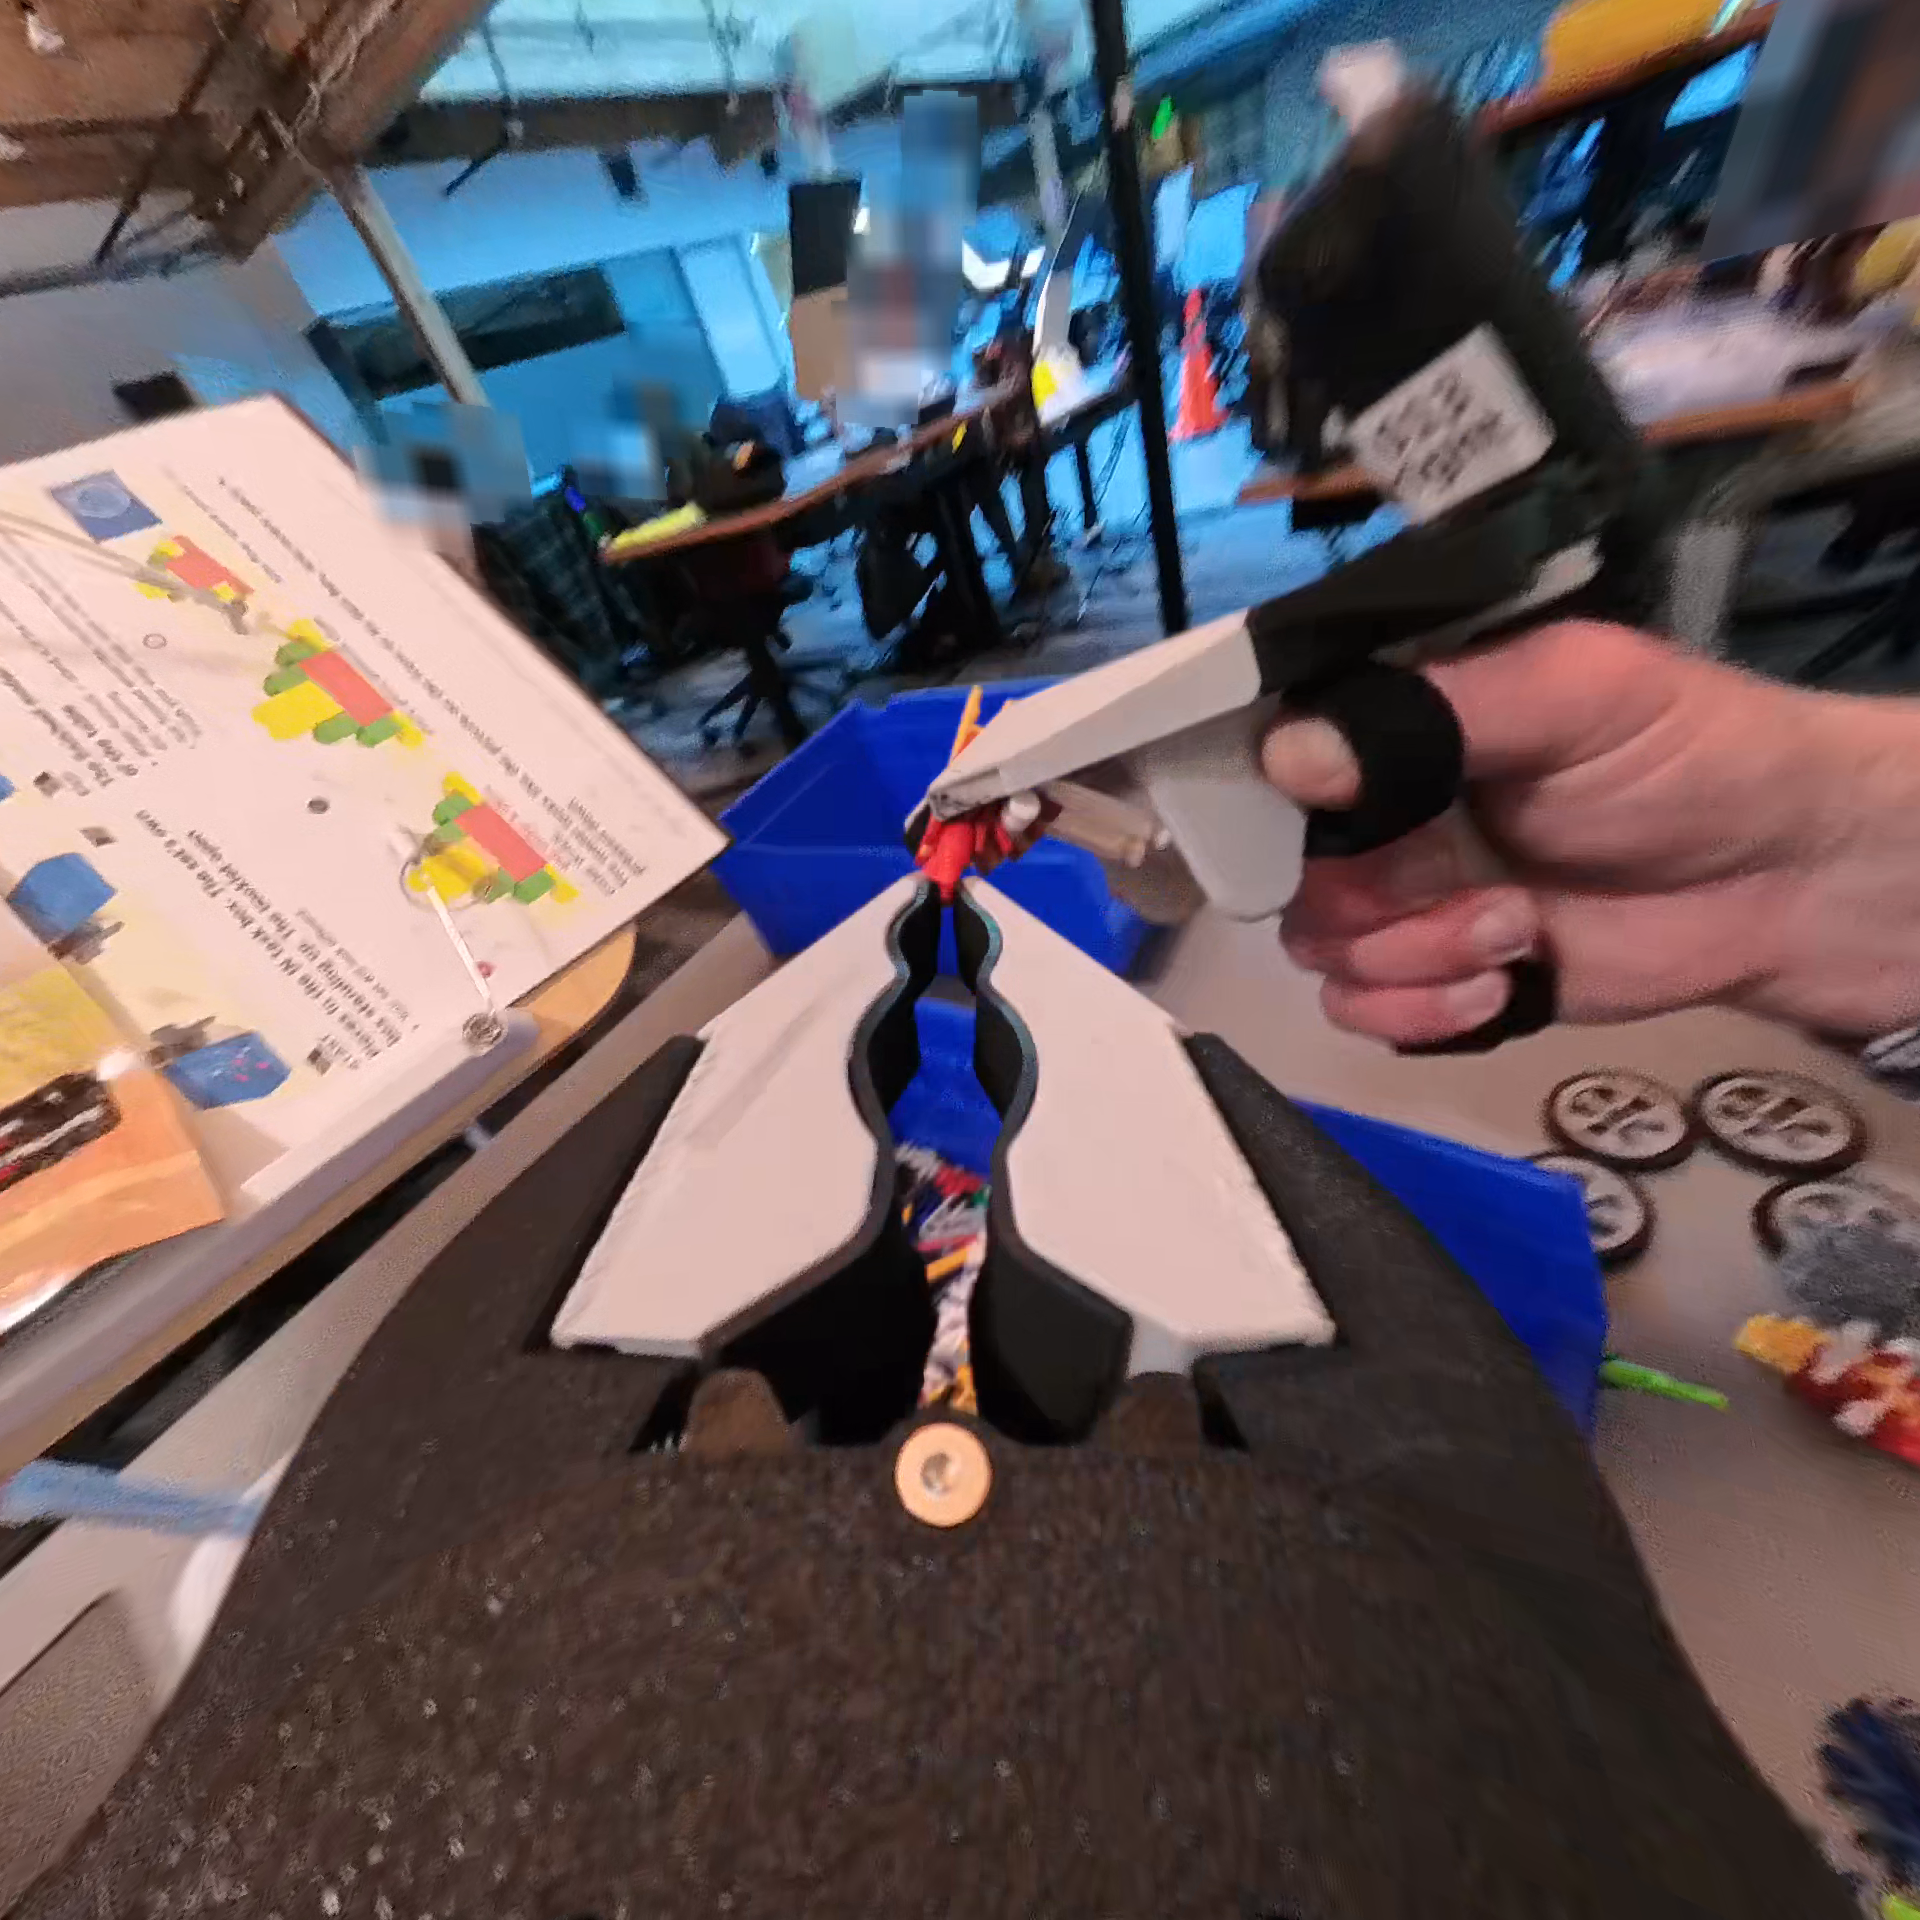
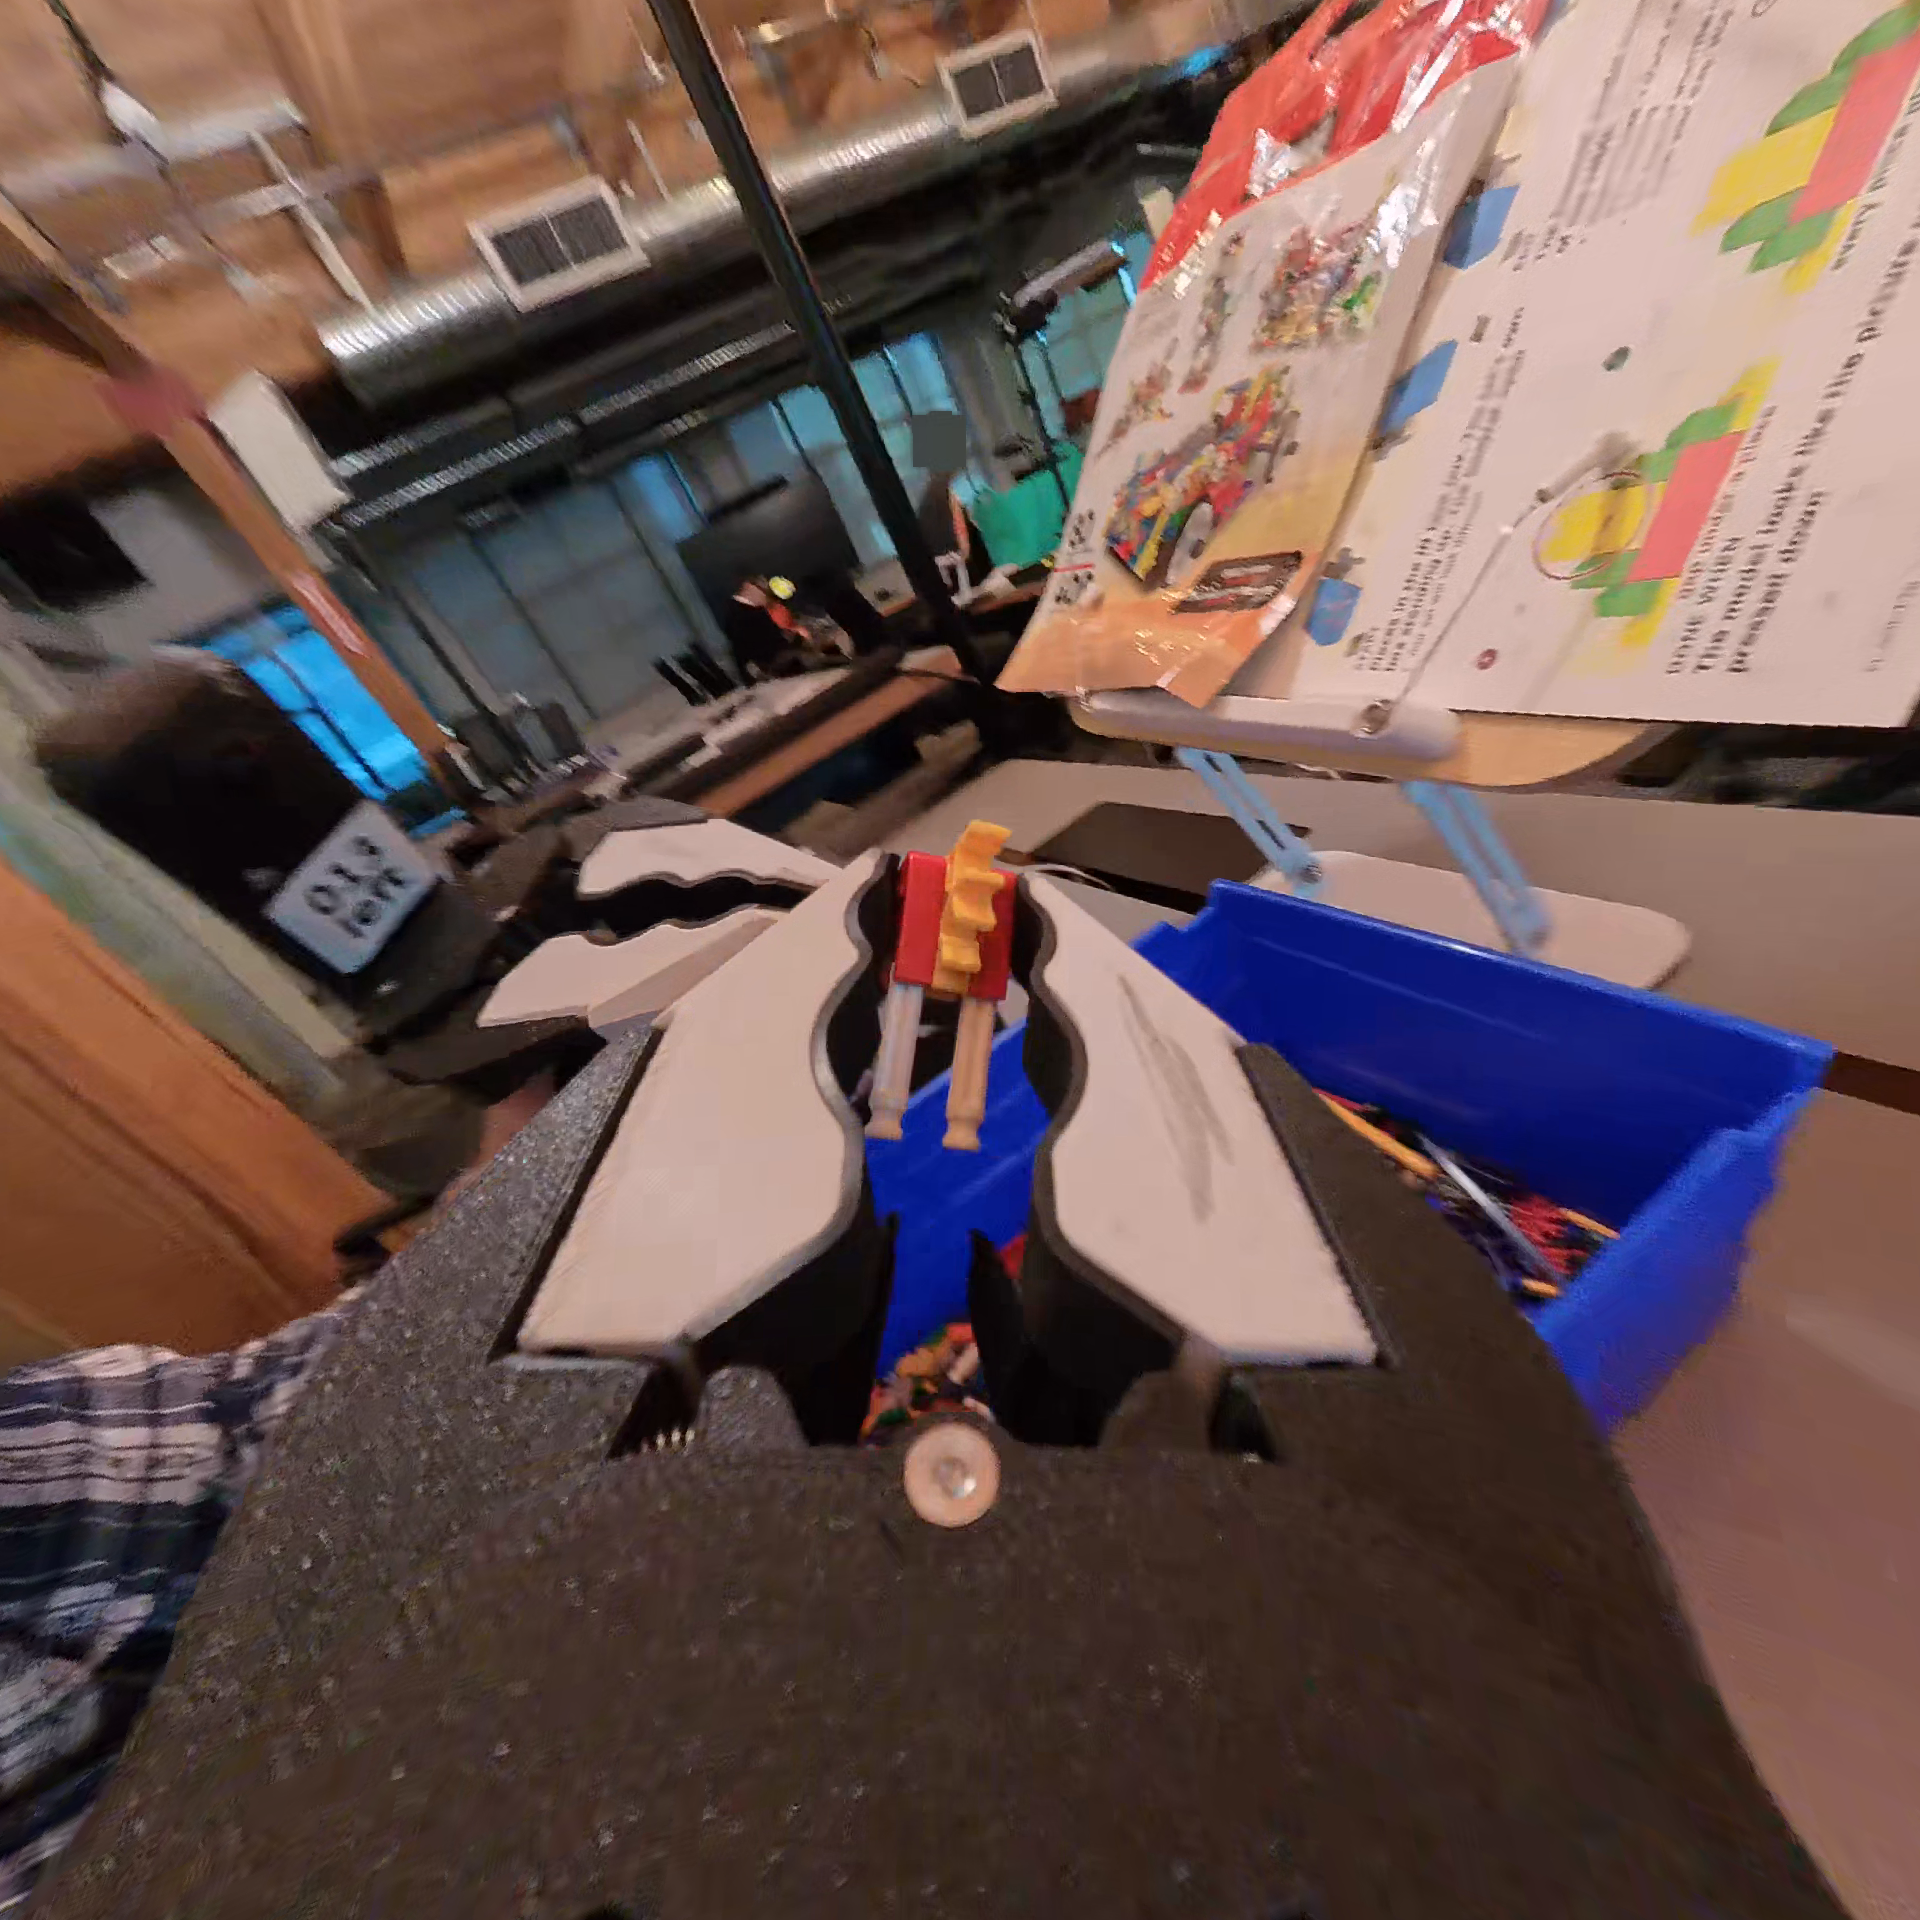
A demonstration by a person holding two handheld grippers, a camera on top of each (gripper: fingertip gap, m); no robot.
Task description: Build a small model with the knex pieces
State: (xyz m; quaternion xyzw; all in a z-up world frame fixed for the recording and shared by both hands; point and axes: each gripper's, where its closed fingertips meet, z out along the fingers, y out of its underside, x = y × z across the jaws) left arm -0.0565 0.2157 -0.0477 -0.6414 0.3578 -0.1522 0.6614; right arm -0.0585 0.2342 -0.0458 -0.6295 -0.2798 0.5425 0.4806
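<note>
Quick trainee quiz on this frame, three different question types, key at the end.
1. True or false: the right gripper is shut on a red brick assembly with a yellow gear.
2. What lies directly below both grippers? A) a blue bin of small parts B) a metal tray C) a cardboard box
3. Fill in: the left gripper has its tips closed on the ____ end of the assembly held by the other gripper.

Key: 1 true; 2 A; 3 red
</note>
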